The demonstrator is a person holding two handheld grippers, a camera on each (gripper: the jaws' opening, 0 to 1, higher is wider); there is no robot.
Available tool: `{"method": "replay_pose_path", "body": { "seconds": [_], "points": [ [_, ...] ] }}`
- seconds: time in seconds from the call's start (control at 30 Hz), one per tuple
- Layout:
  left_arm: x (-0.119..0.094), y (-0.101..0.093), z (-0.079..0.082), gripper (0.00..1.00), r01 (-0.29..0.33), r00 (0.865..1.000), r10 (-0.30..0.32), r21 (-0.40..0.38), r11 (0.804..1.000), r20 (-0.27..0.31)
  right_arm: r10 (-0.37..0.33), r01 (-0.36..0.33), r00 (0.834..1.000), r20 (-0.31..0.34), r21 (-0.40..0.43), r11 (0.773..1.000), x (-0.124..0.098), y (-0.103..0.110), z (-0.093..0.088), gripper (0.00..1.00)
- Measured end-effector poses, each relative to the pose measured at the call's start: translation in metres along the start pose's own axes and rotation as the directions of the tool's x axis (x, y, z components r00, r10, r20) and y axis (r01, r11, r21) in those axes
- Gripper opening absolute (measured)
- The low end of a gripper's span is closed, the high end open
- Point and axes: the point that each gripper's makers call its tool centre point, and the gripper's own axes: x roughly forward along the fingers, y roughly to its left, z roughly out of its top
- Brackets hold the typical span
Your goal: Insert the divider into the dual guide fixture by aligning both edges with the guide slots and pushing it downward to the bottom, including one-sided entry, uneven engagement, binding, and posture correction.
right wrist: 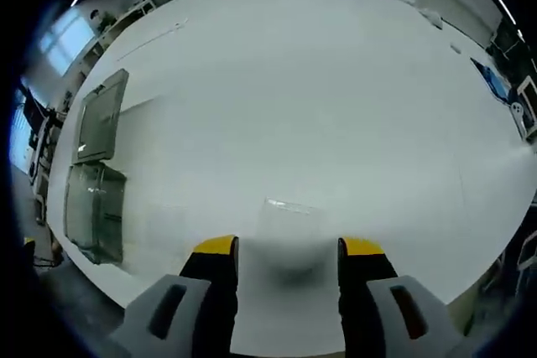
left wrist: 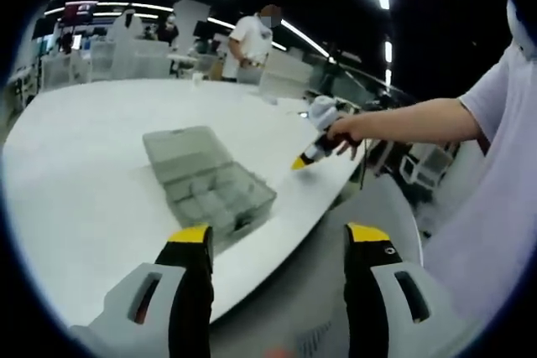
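A small clear plastic divider (right wrist: 290, 217) sits on the white table (right wrist: 319, 98), just ahead of my right gripper (right wrist: 289, 247). Its yellow-tipped jaws stand open on either side of the piece, not touching it. A grey translucent compartment box (left wrist: 208, 180) lies on the table with its lid folded open; it is the box (right wrist: 94, 209) at the left of the right gripper view. My left gripper (left wrist: 279, 235) hangs open and empty over the table's near edge, short of the box. To the right of the box a hand holds the right gripper (left wrist: 300, 162), tips down at the table.
The table's curved edge (left wrist: 336, 199) runs under my left jaws. The arm and white sleeve (left wrist: 495, 98) of the person holding the grippers cross the right side. Another person (left wrist: 252, 39) stands beyond the table's far side, among shelves and bins.
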Motion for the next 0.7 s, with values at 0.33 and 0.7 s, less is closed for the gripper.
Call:
{"method": "replay_pose_path", "body": {
  "seconds": [0.33,0.7],
  "points": [
    [-0.0013,0.005,-0.0025,0.61,-0.002,1.0,0.002,-0.017,1.0,0.002,-0.032,0.031,0.999,-0.03,-0.003,1.0,0.0047,-0.0014,0.0009,0.46],
    [0.0003,0.0084,-0.0046,0.6,0.001,1.0,-0.001,-0.033,0.999,0.002,-0.04,0.042,0.998,-0.058,0.034,0.999,0.0055,-0.0052,-0.0007,0.44]
  ]
}}
